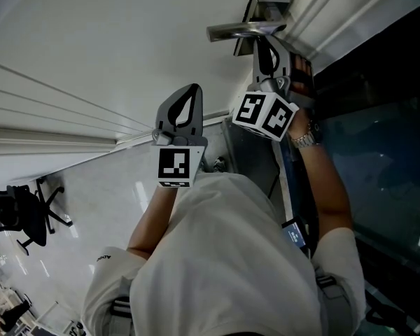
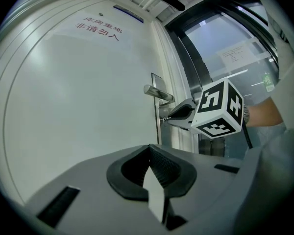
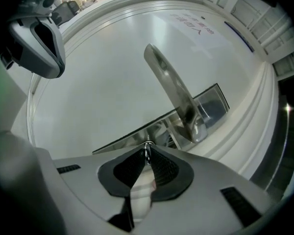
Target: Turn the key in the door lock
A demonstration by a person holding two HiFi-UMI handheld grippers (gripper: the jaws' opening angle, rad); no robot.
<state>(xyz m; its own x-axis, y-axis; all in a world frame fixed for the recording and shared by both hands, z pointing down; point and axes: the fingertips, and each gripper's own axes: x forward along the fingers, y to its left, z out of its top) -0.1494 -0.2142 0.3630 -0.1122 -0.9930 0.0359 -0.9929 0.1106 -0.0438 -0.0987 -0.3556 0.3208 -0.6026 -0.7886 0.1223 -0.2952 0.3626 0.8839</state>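
Note:
The white door (image 1: 112,40) carries a metal lever handle (image 1: 245,30) on a steel lock plate (image 3: 206,106). My right gripper (image 1: 264,46) points at the plate just below the handle (image 3: 174,87). Its jaws are shut on the metal head of the key (image 3: 147,150), which sticks out of the lock. From the left gripper view the right gripper (image 2: 163,118) reaches the door edge under the handle (image 2: 157,93). My left gripper (image 1: 190,89) hangs to the left, apart from the door. It is shut (image 2: 150,151) and holds nothing.
A dark glass panel (image 1: 378,152) and its frame stand right of the door. Red characters (image 2: 98,27) are printed high on the door. A black office chair (image 1: 28,212) stands on the shiny floor far left. The person's own body fills the lower head view.

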